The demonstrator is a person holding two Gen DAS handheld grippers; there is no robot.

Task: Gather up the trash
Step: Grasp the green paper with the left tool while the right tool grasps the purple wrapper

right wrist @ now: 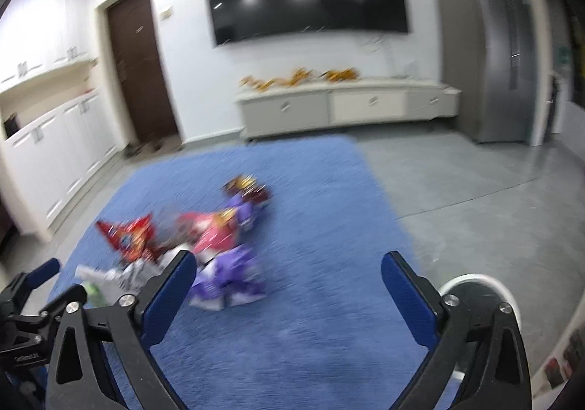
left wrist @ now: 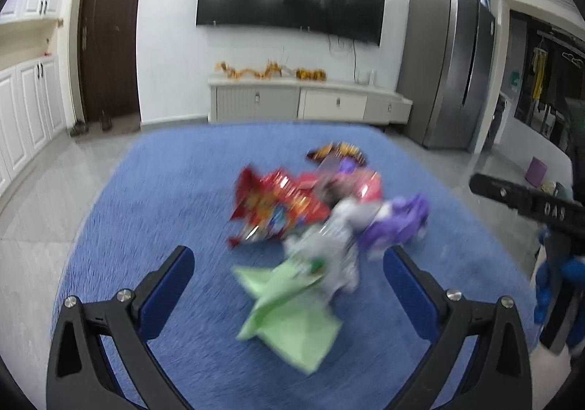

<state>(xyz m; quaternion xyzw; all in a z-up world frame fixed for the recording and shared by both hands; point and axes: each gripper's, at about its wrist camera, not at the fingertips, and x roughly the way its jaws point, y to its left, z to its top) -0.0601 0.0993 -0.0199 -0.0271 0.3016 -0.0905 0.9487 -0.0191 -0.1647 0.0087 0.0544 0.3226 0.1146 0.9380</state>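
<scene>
Wrappers lie in a loose heap on the blue carpet [left wrist: 153,212], and both views are smeared by motion blur, so no print on any packet can be read.

Going from left to right in the left wrist view: a red snack bag [left wrist: 272,207] with bright foil patches sits at the left of the heap; below it a pale green wrapper [left wrist: 289,307] spreads toward the camera, touching a crumpled grey-white wrapper [left wrist: 332,245]. Behind them are a pink-red packet [left wrist: 360,185] and a dark packet with orange marks [left wrist: 336,152] at the far edge. A purple wrapper [left wrist: 396,223] closes the heap on the right.

The left claw [left wrist: 289,271] has its blue-padded fingers wide apart, with the green and grey wrappers lying between them on the carpet; the pads press on nothing. At the right edge the other tool's black body shows white letters that read roughly "DAS".

In the right wrist view the right claw [right wrist: 289,273] also stands apart and holds nothing, the purple wrapper just beyond its left finger [right wrist: 172,294]. At the lower right a round white-rimmed bin [right wrist: 475,280] with a dark inside shows behind the right finger; its contents cannot be made out.
</scene>
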